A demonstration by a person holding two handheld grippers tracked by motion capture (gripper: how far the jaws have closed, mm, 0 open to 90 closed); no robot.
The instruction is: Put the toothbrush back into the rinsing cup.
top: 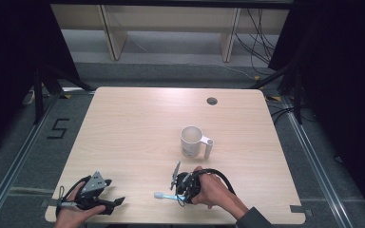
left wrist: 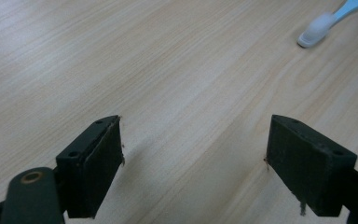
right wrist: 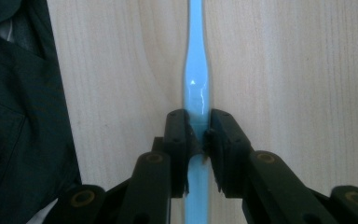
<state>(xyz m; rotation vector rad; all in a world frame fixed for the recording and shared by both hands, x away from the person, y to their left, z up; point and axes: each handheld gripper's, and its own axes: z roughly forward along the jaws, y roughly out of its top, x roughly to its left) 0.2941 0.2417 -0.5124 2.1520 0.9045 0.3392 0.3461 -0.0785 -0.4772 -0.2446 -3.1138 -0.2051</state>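
A light blue toothbrush [top: 166, 195] with a white head lies on the wooden table [top: 138, 118] near its front edge. My right gripper [top: 180, 195] points down over its handle, and in the right gripper view the two black jaws press on the blue handle [right wrist: 196, 79] from both sides. The white head [left wrist: 317, 29] also appears at the top right of the left gripper view. My left gripper [top: 119, 202] rests low at the front left corner, jaws wide apart with only bare wood between its pads [left wrist: 98, 163].
A white mug [top: 192, 141] with its handle to the right stands upright at the table's middle, behind the right hand. A round cable hole [top: 212, 100] sits near the far edge. A dark sleeve [right wrist: 23, 116] shows at the left of the right gripper view.
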